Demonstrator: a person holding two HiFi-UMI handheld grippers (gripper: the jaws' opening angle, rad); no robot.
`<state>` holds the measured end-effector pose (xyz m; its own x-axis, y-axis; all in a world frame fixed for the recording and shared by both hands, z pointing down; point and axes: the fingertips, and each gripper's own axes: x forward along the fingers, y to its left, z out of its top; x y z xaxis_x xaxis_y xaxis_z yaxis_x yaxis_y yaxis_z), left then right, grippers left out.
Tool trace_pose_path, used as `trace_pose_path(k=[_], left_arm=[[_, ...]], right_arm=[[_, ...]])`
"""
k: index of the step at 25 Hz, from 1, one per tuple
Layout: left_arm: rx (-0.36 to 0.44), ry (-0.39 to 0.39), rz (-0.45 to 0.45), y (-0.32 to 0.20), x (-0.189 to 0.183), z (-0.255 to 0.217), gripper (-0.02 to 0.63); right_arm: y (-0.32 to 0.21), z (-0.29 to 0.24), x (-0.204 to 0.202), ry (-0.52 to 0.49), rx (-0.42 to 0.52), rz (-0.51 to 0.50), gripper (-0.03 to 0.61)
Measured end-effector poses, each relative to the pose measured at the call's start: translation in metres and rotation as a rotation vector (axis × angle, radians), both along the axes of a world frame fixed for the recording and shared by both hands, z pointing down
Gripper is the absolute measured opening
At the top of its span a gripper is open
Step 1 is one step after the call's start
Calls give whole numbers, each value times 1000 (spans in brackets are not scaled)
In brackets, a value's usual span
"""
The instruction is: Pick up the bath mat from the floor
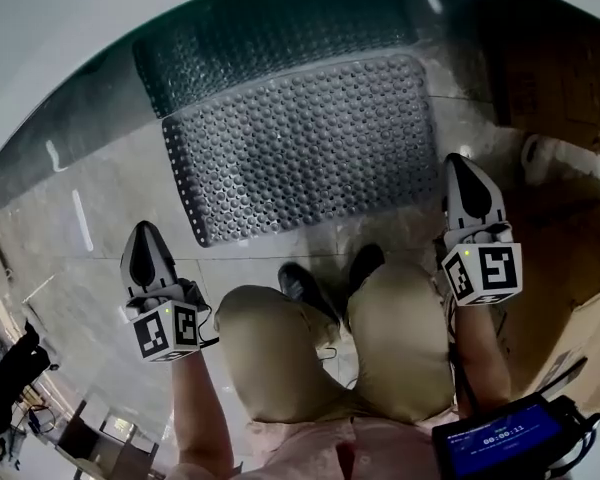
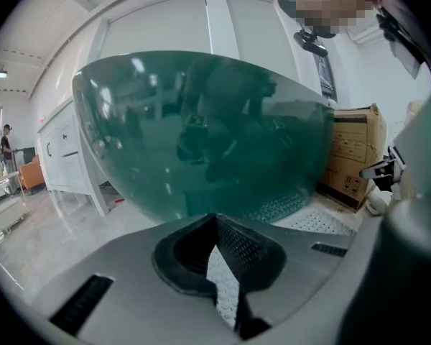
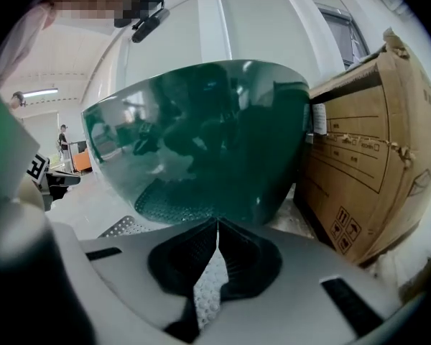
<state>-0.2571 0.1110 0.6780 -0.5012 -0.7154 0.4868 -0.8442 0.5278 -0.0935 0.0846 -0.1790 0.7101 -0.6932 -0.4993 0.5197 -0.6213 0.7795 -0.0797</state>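
The bath mat (image 1: 300, 148) is grey, studded and full of small holes. It lies flat on the tiled floor in front of a dark green glossy tub (image 1: 280, 28), which mirrors it. My left gripper (image 1: 145, 230) hangs shut and empty, left of the mat's near left corner and nearer to me. My right gripper (image 1: 458, 163) is shut and empty too, just off the mat's right edge. In the left gripper view the jaws (image 2: 215, 218) meet, with the mat (image 2: 323, 221) to the right. In the right gripper view the jaws (image 3: 217, 223) also meet, and the mat (image 3: 122, 227) lies to the left.
A cardboard box (image 3: 366, 164) stands at the right beside the tub, with a white object (image 1: 540, 158) on the floor near it. The person's knees and dark shoes (image 1: 305, 283) are just behind the mat's near edge. A white cabinet (image 2: 65, 149) stands far left.
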Motion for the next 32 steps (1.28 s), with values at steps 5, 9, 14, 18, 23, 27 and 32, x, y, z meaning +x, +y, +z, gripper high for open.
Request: trace_pose_path(k=[5, 9, 14, 18, 23, 27, 32], left_arm=[[2, -5, -2, 0, -11, 40, 25], [8, 13, -5, 0, -15, 54, 25], [1, 40, 20, 1, -18, 75, 26], [4, 48, 15, 2, -22, 87, 26], [-13, 67, -9, 15, -26, 111, 26], [-4, 93, -17, 12, -23, 110, 28], [-15, 111, -18, 17, -25, 122, 137]], right_arm=[[-10, 32, -7, -4, 11, 15, 18], [-16, 32, -11, -2, 28, 9, 18], [-26, 31, -8, 1, 54, 17, 18], [-31, 34, -5, -9, 41, 44, 18], [-25, 45, -9, -13, 30, 24, 18], [-35, 32, -10, -17, 53, 18, 18], [-38, 28, -15, -21, 79, 3, 18]])
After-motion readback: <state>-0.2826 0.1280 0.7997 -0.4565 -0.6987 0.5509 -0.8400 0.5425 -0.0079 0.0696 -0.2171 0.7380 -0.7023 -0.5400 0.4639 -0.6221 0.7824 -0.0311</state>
